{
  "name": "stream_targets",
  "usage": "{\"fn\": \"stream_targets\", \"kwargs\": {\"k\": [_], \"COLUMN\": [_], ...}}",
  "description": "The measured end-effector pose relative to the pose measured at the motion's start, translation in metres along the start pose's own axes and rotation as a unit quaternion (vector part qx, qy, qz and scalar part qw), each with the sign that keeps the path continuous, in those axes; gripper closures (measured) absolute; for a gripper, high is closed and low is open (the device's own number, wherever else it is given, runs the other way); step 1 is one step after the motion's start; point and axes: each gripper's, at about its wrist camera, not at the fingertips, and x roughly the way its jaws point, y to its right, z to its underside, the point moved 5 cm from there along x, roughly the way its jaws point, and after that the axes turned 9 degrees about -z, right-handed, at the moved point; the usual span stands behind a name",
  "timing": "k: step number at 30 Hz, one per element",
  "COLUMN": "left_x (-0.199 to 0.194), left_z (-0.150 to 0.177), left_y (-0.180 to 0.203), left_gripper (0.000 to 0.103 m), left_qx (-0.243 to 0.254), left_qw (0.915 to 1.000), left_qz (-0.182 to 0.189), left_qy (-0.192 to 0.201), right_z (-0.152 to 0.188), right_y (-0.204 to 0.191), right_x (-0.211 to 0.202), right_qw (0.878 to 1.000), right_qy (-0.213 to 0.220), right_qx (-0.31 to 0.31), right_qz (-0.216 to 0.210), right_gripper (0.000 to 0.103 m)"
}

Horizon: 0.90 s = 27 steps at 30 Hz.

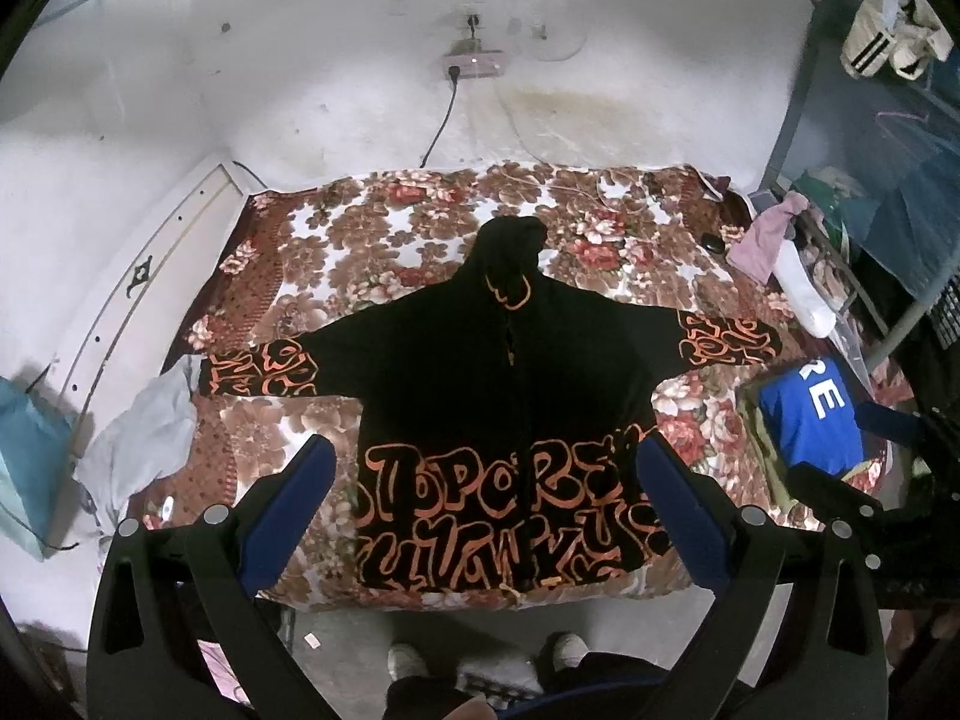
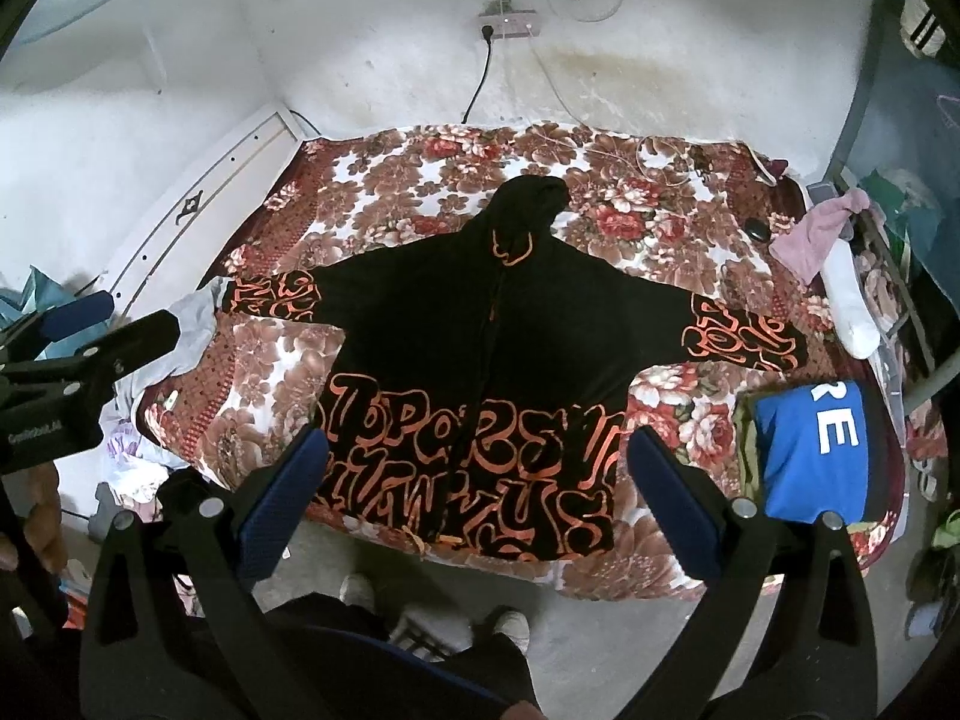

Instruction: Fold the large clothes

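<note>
Left wrist view: the left tool (image 1: pixel 480 480) hangs above the bed (image 1: pixel 372 228), its fingers wide apart and holding nothing. The black hoodie (image 1: pixel 492 372) lies flat in the middle of the flowered bed cover, sleeves spread. At the right lies a folded blue shirt (image 1: pixel 807 420). The right tool (image 2: pixel 474 468) is also spread apart, empty.

Hoodie (image 1: pixel 504 378) spread flat on bed (image 1: pixel 360 228)

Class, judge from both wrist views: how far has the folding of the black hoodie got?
Done: the hoodie lies spread flat on the bed, sleeves out; a blue shirt sits folded nearby. In hand: nothing; the left hand-held gripper and the right hand-held gripper hover open above the hem. Left: every fold.
</note>
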Motion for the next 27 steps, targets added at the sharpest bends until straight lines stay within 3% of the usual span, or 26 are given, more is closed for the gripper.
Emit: {"fn": "stream_targets", "kwargs": {"k": [6, 13, 22, 27], "left_x": [0.009, 0.04, 0.109, 0.147], "left_z": [-0.003, -0.017, -0.061, -0.082], "left_y": [0.025, 0.024, -0.02, -0.06], "left_gripper": [0.005, 0.005, 0.005, 0.005], "left_qx": [-0.012, -0.008, 0.002, 0.01], "left_qw": [0.9998, 0.9992, 0.9991, 0.9983], "left_qz": [-0.007, -0.007, 0.011, 0.026], "left_qy": [-0.014, -0.038, -0.04, -0.051], "right_z": [-0.005, -0.02, -0.069, -0.104], "right_y": [0.035, 0.059, 0.054, 0.023], "right_x": [0.0, 0.022, 0.073, 0.112], "right_qw": [1.0, 1.0, 0.999, 0.999], "right_qy": [-0.013, -0.025, -0.017, -0.026], "right_qx": [-0.021, -0.01, 0.024, 0.014], "right_qz": [-0.011, -0.006, 0.033, 0.044], "right_gripper": [0.005, 0.005, 0.005, 0.005]}}
